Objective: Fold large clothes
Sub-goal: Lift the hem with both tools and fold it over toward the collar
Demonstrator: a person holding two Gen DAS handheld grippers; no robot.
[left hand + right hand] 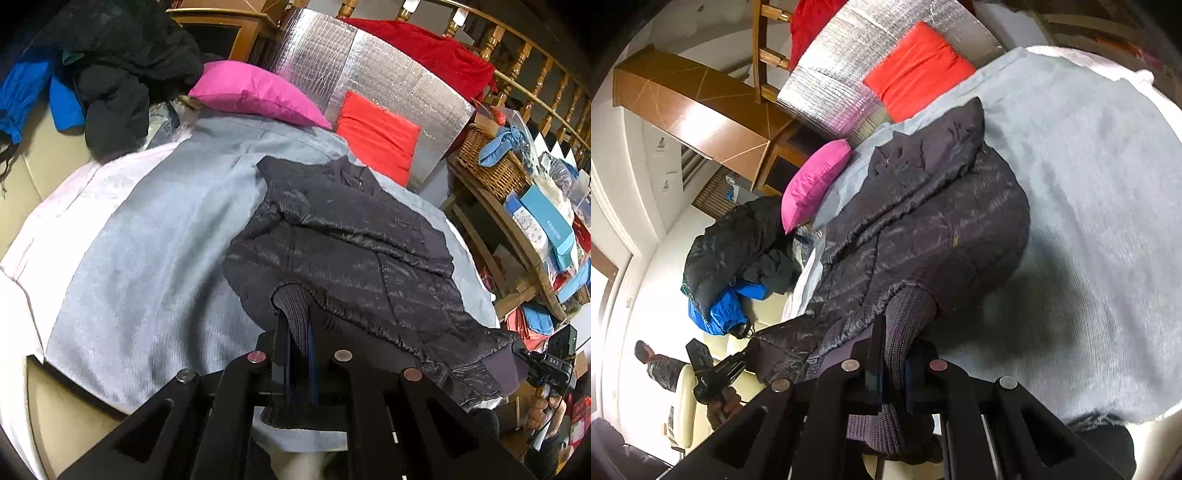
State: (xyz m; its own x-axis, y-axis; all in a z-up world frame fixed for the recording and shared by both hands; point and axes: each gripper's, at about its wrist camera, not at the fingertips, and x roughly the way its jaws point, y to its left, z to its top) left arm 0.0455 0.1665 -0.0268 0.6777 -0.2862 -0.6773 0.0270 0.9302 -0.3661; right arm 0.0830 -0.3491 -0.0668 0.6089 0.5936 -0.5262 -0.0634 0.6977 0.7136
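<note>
Dark quilted jacket (pixel 354 236) lies spread on the grey blanket (pixel 155 266) that covers the bed, toward the blanket's right side in the left wrist view, collar end pointing at the red cushion (pixel 376 136) at the far edge. Hem end sits at the near edge, lifted off the blanket where the grippers have it.

Handling, as a judgement: puffy shell, light for its bulk, soft with no stiffness of its own, so it will sag between two hold points. Outer fabric is shiny and likely slippery against itself; folded layers may slide or spring back as trapped air pushes out. The ribbed knit cuffs (pixel 295 310) are the grippiest places to take hold, thicker and less slick than the quilting; hem corners would be second choice.

Left gripper (pixel 295 369): jaws clenched tight on a ribbed knit cuff, the knit bunched between them and hanging below.

Right gripper (pixel 892 369): likewise clamped on ribbed knit (pixel 908 317), fabric pinched between the jaws, sleeve trailing up to the jacket body (pixel 923 221).

Each view shows the other gripper beside the jacket's near edge, held in a hand (pixel 726 402).

Pink cushion (pixel 255 92) and a heap of dark and blue clothes (pixel 110 74) lie well apart, at the far left corner.
</note>
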